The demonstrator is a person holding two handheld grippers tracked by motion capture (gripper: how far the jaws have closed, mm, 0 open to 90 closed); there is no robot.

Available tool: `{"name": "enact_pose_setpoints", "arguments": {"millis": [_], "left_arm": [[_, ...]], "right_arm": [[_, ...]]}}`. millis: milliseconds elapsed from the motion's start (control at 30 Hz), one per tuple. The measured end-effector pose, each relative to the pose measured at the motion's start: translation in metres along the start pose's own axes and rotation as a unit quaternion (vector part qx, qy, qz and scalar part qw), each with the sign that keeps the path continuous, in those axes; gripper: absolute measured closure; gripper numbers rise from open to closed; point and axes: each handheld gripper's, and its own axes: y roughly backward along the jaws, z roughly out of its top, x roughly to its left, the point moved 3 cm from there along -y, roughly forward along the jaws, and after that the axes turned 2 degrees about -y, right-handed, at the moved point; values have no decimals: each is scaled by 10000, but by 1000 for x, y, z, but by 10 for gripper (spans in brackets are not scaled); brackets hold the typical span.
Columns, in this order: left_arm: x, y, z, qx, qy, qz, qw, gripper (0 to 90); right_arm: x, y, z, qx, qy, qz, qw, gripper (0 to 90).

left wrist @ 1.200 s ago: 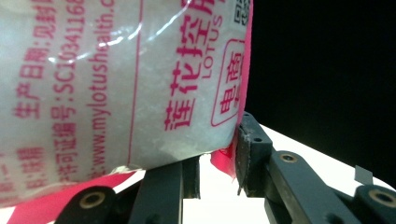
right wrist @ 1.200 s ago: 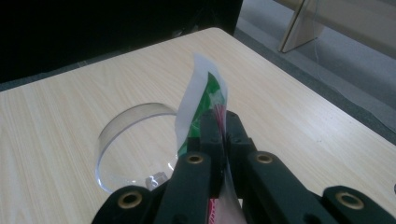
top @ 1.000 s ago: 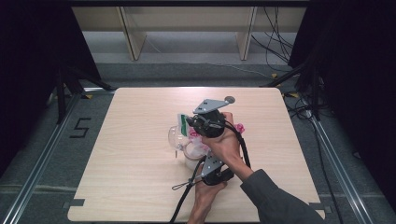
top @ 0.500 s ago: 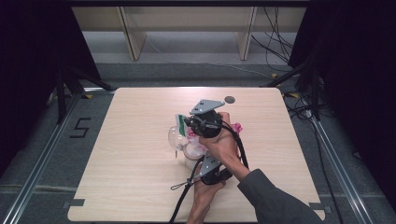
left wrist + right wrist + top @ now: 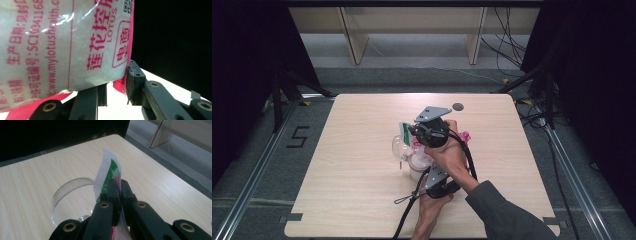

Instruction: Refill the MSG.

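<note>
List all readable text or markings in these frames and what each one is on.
"5": floor mat left of the table.
"LOTUS": pink print on the sugar bag, left gripper view.
"www.mylotushealth.c": same bag, cut off at the edge.
"SC10341168": same bag, cut off.
"生产日期:见封口" and "莲花控": same bag, partly cut off.
QR code at the bag's top edge: cropped, unreadable.
Green-and-white bag corner: no legible text.

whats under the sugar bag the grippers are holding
In the high view a clear glass sits on the table beside and below the bag; hands hide its contents.

White sugar bag [image 5: 62, 47] with pink print, upright beside clear glass [image 5: 67, 195].
</note>
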Motion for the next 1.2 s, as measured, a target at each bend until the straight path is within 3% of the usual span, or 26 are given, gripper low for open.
{"name": "enact_pose_setpoints", "arguments": {"millis": [433, 467, 533, 600, 633, 700, 733, 833, 933, 1033, 1100, 1133, 1200], "left_arm": [[0, 0, 0, -24, -11, 5, 10000, 730], [0, 2, 1, 105, -23, 52, 9999, 730], [0, 0, 1, -38, 12, 0, 10000, 730], [0, 2, 1, 61, 3, 40, 10000, 730], [0, 0, 1, -45, 8, -9, 10000, 730], [-1, 3, 2, 73, 27, 30, 10000, 730], [-1, 2, 2, -53, 48, -68, 10000, 730], [-2, 2, 3, 85, 13, -1, 10000, 729], [-2, 0, 2, -90, 33, -59, 9999, 730], [-2, 3, 3, 88, 17, 15, 10000, 730], [-2, 3, 3, 72, -2, 21, 10000, 730], [-2, 3, 3, 71, 2, 22, 10000, 730], [-1, 0, 3, -98, 45, -51, 9999, 730]], "right_arm": [[1, -1, 0, -16, -99, -49, 9999, 898], [2, -1, 0, -4, -122, -26, 9999, 899], [1, -1, 0, -15, -63, -28, 10000, 898], [2, -1, 0, 49, -85, 4, 10000, 898], [3, -2, 0, 8, -60, -42, 10000, 898], [2, -1, 1, 32, -79, 15, 10000, 898], [2, -2, 1, -39, -97, -14, 9999, 898], [2, -2, 1, -12, -107, 5, 9999, 898], [2, -2, 0, 22, -124, -15, 9999, 898], [1, -1, 1, 8, -118, 32, 9999, 898], [2, -2, 1, -10, -125, -7, 9999, 898], [0, -2, 1, -13, 0, 19, 10000, 898], [0, -2, 2, -39, -81, 20, 10000, 898]]}}
